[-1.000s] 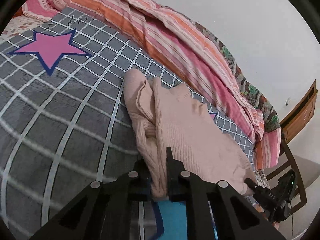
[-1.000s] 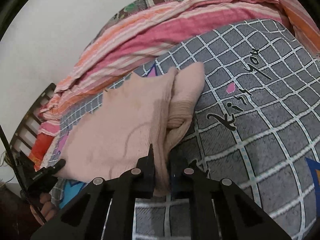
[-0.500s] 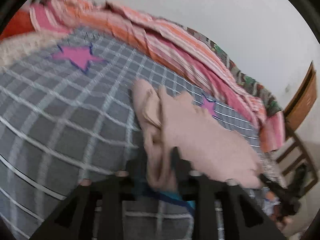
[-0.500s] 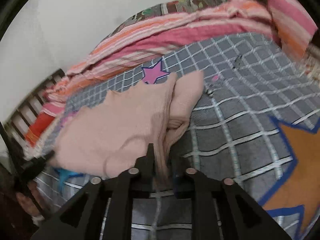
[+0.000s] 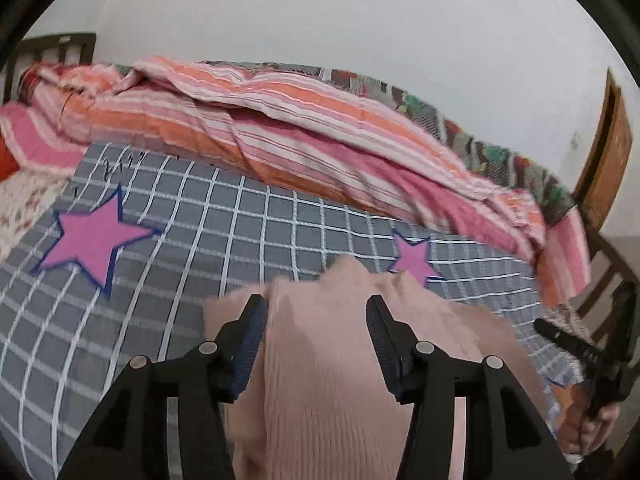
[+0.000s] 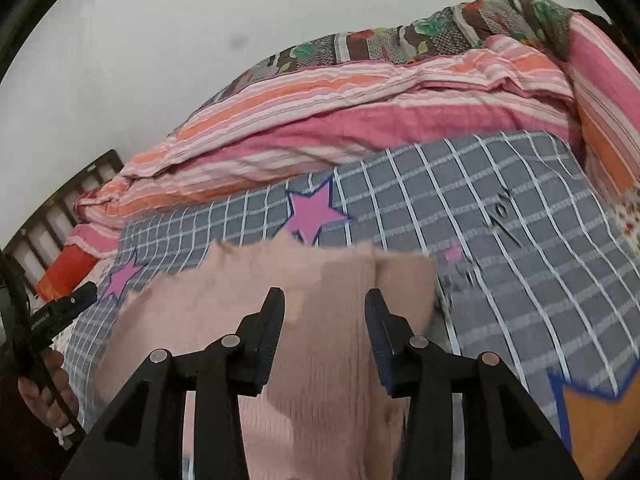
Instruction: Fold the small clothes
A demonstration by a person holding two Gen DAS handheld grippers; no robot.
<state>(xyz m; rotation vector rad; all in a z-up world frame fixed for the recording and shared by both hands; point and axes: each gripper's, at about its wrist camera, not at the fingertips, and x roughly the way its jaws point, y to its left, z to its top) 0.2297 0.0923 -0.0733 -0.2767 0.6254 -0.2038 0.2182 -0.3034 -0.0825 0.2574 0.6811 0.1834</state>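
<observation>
A pale pink ribbed knit garment (image 5: 320,360) lies folded on the grey checked bedsheet (image 5: 180,240). It also shows in the right wrist view (image 6: 320,360). My left gripper (image 5: 316,312) is open, its jaws wide apart above the garment's left part. My right gripper (image 6: 324,308) is open too, over the garment's right part. Neither holds cloth. The right gripper shows at the far right of the left wrist view (image 5: 576,344), and the left gripper at the far left of the right wrist view (image 6: 60,308).
A bunched pink and orange striped quilt (image 5: 300,140) lies along the far side of the bed against the wall. A wooden bed frame (image 5: 612,152) stands at the right. Pink stars (image 5: 92,236) are printed on the sheet.
Both grippers were shut on the garment's edge and have let go and opened. Both have lifted and tilted up, so the garment now lies under them.
</observation>
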